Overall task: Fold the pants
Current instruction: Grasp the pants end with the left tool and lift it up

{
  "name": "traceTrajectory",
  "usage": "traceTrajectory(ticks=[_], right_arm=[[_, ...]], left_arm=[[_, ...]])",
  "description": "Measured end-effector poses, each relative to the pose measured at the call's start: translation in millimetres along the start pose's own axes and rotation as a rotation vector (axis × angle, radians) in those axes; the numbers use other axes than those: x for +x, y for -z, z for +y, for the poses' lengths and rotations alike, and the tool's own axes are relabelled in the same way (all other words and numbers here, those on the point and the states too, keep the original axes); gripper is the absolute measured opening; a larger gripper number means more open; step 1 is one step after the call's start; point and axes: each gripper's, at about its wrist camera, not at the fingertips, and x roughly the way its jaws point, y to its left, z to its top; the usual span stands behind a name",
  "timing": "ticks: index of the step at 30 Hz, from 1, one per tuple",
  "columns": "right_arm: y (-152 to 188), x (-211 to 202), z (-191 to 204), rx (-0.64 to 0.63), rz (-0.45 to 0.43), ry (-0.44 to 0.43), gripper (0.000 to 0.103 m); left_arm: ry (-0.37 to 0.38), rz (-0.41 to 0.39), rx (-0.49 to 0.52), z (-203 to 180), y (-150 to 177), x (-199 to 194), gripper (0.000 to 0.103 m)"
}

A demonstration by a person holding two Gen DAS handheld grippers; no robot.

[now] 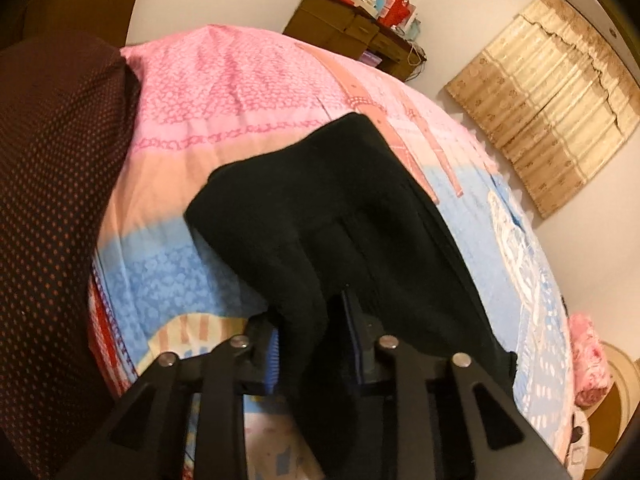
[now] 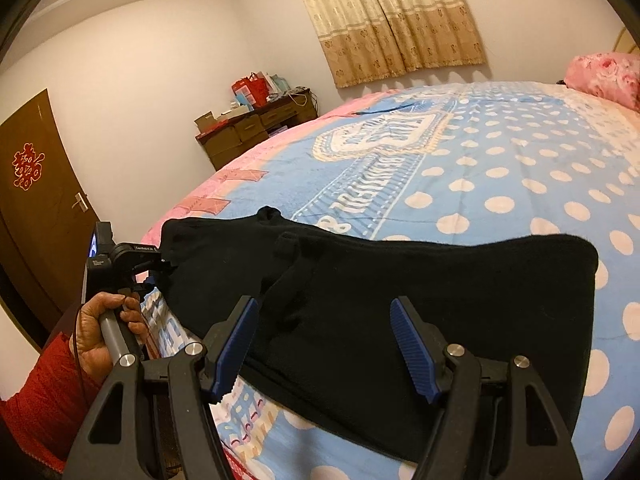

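The pants [image 2: 400, 300] are being kept flat on the bed [image 2: 500, 168], long axis running across both grippers, one end being clamped in the left gripper [image 1: 312, 344] fingers while the right gripper [image 2: 324, 344] fingers are being held apart above the middle.

Left wrist view: black pants [image 1: 332, 216] hide the left gripper [image 1: 312, 344] pad faces; fabric runs off frame at 6 o'clock.
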Motion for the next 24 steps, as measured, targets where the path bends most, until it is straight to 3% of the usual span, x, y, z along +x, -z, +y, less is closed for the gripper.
traceTrajectory(ticks=[3,5,7,9,12,16,19,20,21,22,24], right_arm=[[0,0,-1,0.001,0.002,0.002,0.070],[0,-1,-2,0.002,0.003,0.006,0.070],[1,-2,-3,0.007,0.003,0.009,0.070],[2,1,-6,0.018,0.010,0.011,0.070],[4,5,-8,0.033,0.029,0.015,0.070],[5,4,-9,0.033,0.031,0.019,0.070],[5,3,-11,0.035,0.035,0.024,0.070],[5,3,-12,0.039,0.035,0.026,0.070],[5,2,-13,0.044,0.034,0.028,0.070],[5,2,-13,0.048,0.032,0.031,0.070],[5,1,-15,0.058,0.029,0.036,0.070]], left_arm=[[-0.041,0.024,-0.015,-3,1,-4,0.035],[-0.038,-0.006,-0.041,3,2,-16,0.041],[-0.082,-0.046,-0.008,3,-2,-20,0.065],[-0.137,-0.037,0.029,3,-6,-14,0.066],[-0.126,0.030,0.014,2,-3,2,0.066],[-0.164,-0.023,0.023,-7,-5,10,0.068],[-0.106,-0.031,-0.018,-13,-19,20,0.068],[-0.085,-0.032,-0.046,-12,-23,22,0.066],[-0.067,-0.039,-0.067,-9,-26,22,0.056],[-0.049,-0.044,-0.076,-8,-27,22,0.037],[0.013,-0.043,-0.080,-3,-26,18,0.015]])
